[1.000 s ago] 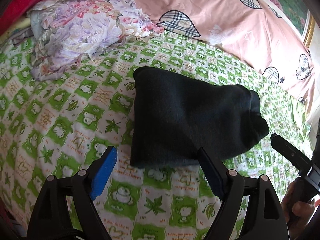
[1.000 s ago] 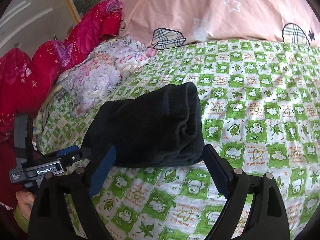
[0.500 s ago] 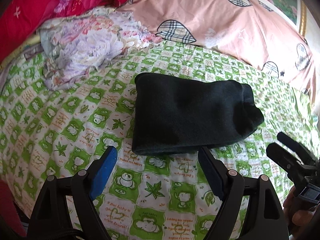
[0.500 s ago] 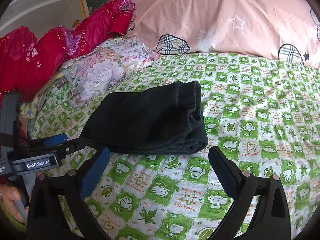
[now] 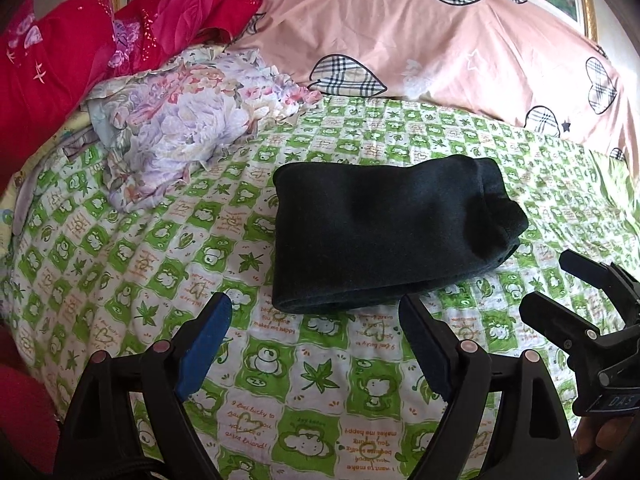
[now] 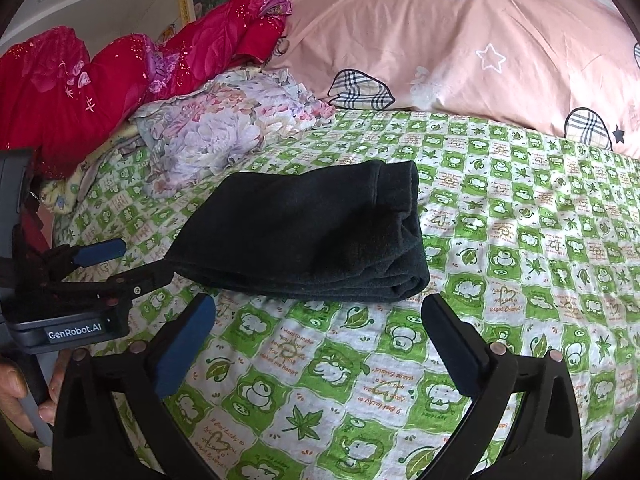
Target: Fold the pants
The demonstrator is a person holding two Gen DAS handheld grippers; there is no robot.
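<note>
The dark pants (image 5: 388, 232) lie folded into a compact rectangle on the green-and-white patterned bedsheet (image 5: 312, 376). They also show in the right wrist view (image 6: 312, 236). My left gripper (image 5: 316, 316) is open and empty, just short of the bundle's near edge. My right gripper (image 6: 320, 312) is open and empty, close to the bundle's near edge without touching it. The right gripper shows in the left wrist view (image 5: 560, 284) at the right; the left gripper shows in the right wrist view (image 6: 124, 264) at the left, beside the bundle.
A floral cloth bundle (image 5: 180, 120) lies at the back left, red bedding (image 5: 100, 40) behind it. A pink pillow with plaid hearts (image 5: 420, 32) runs along the back. The bed edge falls away at the left.
Both grippers have pulled back from the pants towards me and risen. The folded pants lie still on the sheet.
</note>
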